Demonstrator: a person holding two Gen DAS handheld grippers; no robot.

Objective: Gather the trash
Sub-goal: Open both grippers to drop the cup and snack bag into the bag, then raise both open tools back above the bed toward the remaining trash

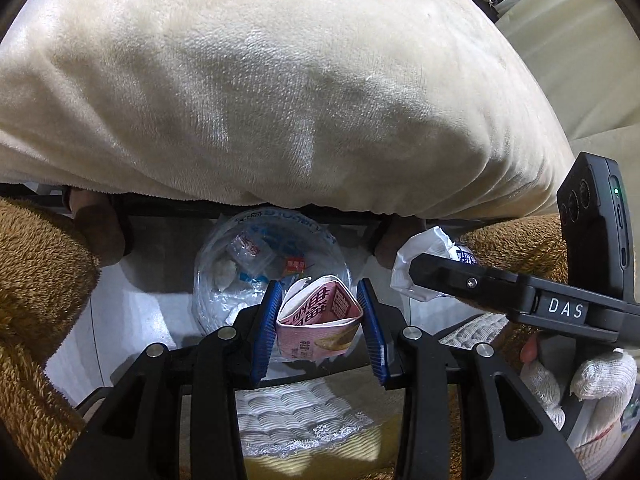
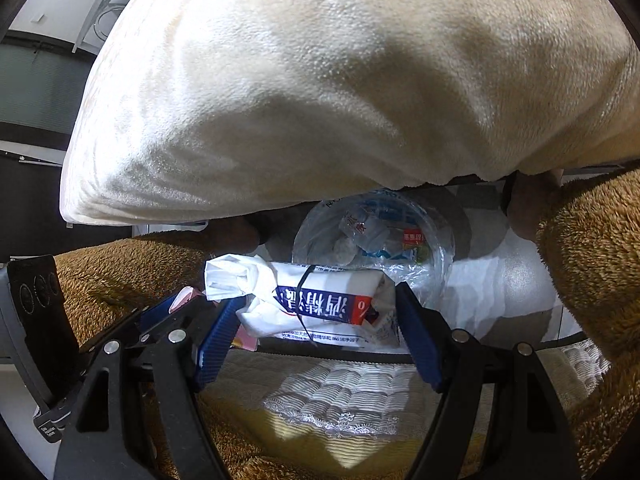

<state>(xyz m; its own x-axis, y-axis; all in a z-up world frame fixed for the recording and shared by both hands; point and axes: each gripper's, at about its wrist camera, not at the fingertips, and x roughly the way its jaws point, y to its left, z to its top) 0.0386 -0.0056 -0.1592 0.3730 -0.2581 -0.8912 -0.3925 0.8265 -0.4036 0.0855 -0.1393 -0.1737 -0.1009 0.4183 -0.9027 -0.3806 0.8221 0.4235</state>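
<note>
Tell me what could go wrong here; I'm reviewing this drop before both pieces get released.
The pink carton in the left gripper sits at the near rim of the bag-lined bin, so it may fall short. The white wrapper in the right gripper is wide and could catch on the rim. The cream blanket overhangs the far rim.

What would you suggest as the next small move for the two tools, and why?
Probably ease the left tool forward and open it: it grips a folded pink carton just short of the plastic-lined bin, which already holds scraps. The right tool, clamped on a white and blue wrapper, could follow.
</note>
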